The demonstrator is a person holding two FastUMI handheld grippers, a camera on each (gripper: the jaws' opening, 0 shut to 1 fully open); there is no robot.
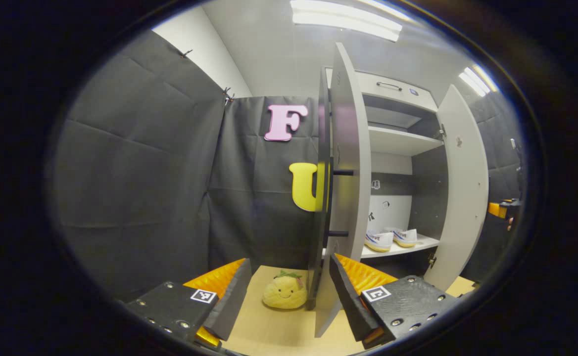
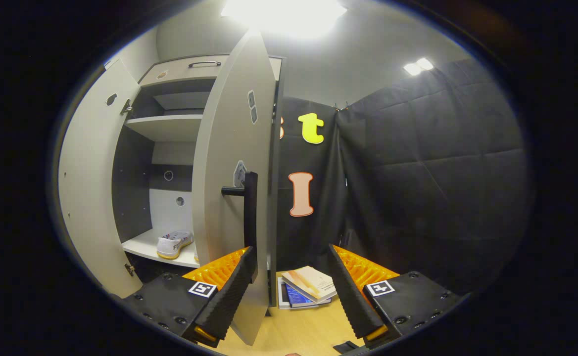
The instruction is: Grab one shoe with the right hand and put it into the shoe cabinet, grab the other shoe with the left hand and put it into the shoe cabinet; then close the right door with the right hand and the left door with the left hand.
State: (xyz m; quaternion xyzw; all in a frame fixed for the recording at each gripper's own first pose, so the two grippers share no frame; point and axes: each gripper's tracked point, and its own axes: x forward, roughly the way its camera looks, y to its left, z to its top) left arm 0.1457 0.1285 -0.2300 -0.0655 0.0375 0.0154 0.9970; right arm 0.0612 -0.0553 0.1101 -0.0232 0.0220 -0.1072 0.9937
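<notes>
The shoe cabinet (image 1: 400,143) stands with both doors swung out. Two white shoes (image 1: 390,239) sit side by side on its lower shelf; one shoe (image 2: 172,244) shows past the right door in the right gripper view. My left gripper (image 1: 289,306) is open, and the lower edge of the left door (image 1: 346,163) rises between its fingers, close to the right one. My right gripper (image 2: 289,296) is open too, with the right door (image 2: 234,163) just ahead and its black handle (image 2: 250,217) above the left finger. Neither gripper holds anything.
A yellow plush toy (image 1: 284,291) lies on the wooden floor beside the left door. A small stack of books (image 2: 306,289) lies beside the right door. The far door (image 1: 462,188) stands wide open. Black cloth walls close in on both sides.
</notes>
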